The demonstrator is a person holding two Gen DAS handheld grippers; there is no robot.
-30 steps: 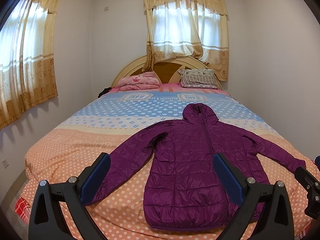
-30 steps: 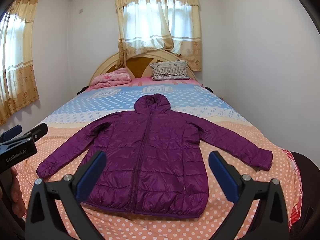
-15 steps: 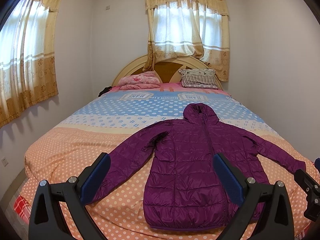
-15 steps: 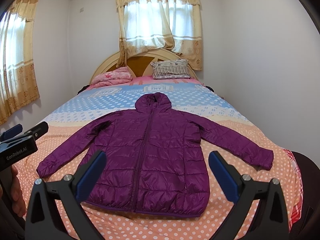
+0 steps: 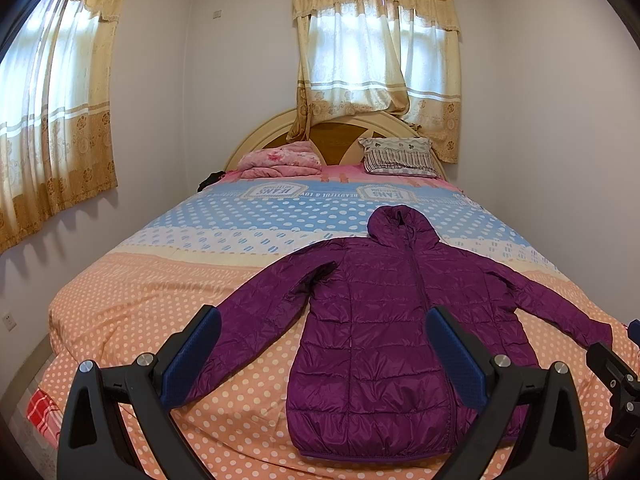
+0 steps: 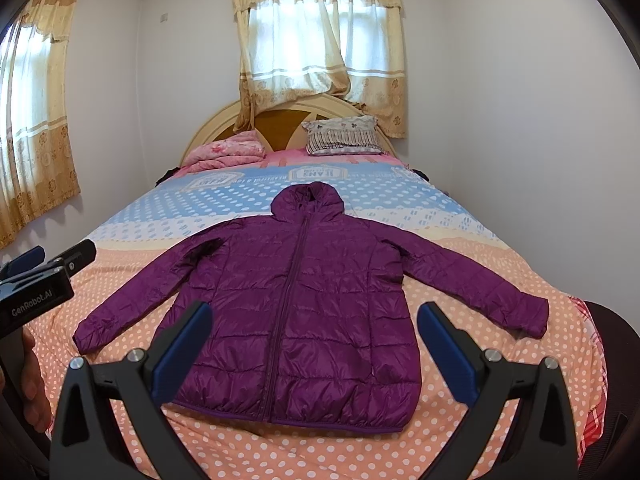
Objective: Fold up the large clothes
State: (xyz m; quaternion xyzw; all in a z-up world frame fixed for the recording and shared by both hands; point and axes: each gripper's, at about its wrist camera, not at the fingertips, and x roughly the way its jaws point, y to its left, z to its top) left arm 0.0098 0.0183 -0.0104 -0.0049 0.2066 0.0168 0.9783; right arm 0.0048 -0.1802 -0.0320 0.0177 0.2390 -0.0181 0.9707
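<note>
A purple hooded puffer jacket lies flat and zipped on the bed, hood toward the headboard, both sleeves spread out to the sides. My left gripper hovers open above the foot of the bed, near the jacket's left sleeve and hem. Over the jacket's hem my right gripper is open too, with nothing between its fingers. Neither touches the fabric. The left tool also shows at the left edge of the right wrist view, held by a hand.
A folded pink blanket and a striped pillow lie by the curved headboard. White walls close in on both sides. Curtained windows are behind the bed and on the left wall. The right tool pokes in at the edge.
Both views have shifted very slightly. The jacket lies as before and both grippers stay open.
</note>
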